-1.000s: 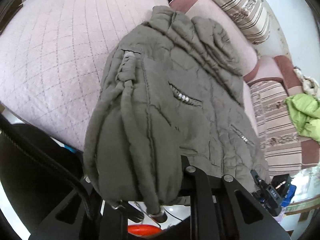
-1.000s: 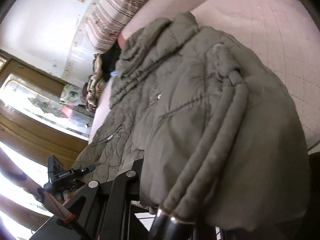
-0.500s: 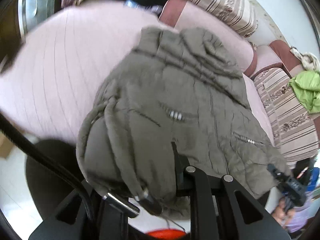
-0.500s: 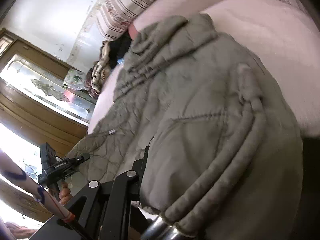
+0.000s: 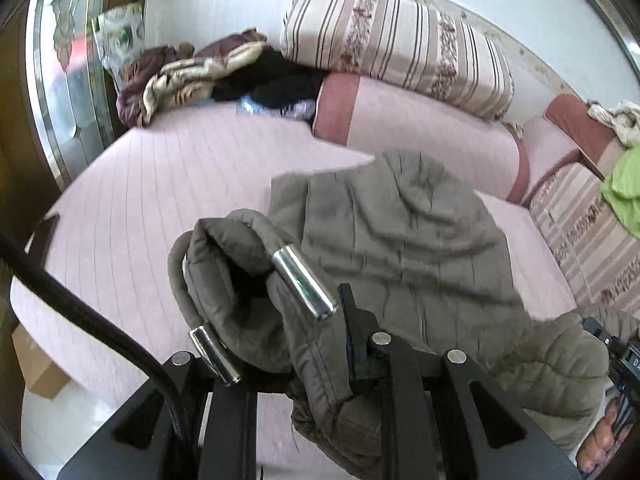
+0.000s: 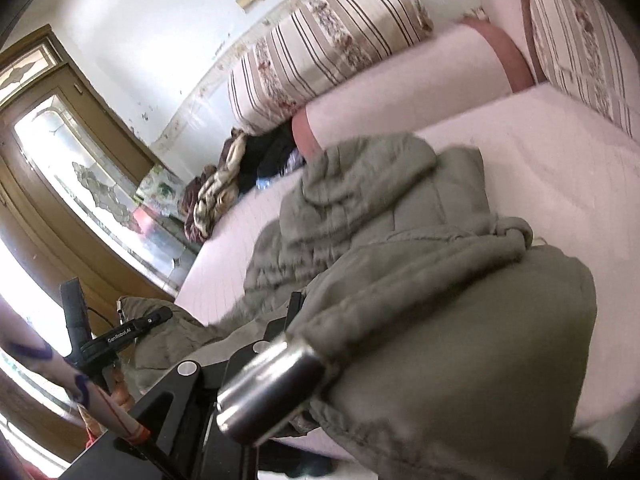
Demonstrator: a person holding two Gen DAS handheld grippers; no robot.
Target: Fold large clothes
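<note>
Olive quilted jacket (image 5: 400, 240) hung over the pink bed's (image 5: 160, 184) near edge. The left claw (image 5: 352, 344) clenched its hem. The right claw (image 6: 288, 320) gripped it too.

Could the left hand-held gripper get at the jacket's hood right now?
Probably not as it stands: the left hand-held gripper is shut on the hem of the olive jacket, bunched across its fingers. The hood lies beyond, unobstructed, but it must let go first.

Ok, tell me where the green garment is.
In the left wrist view the green garment lies at the far right edge, draped on the striped sofa cushion, beyond the olive jacket.
</note>
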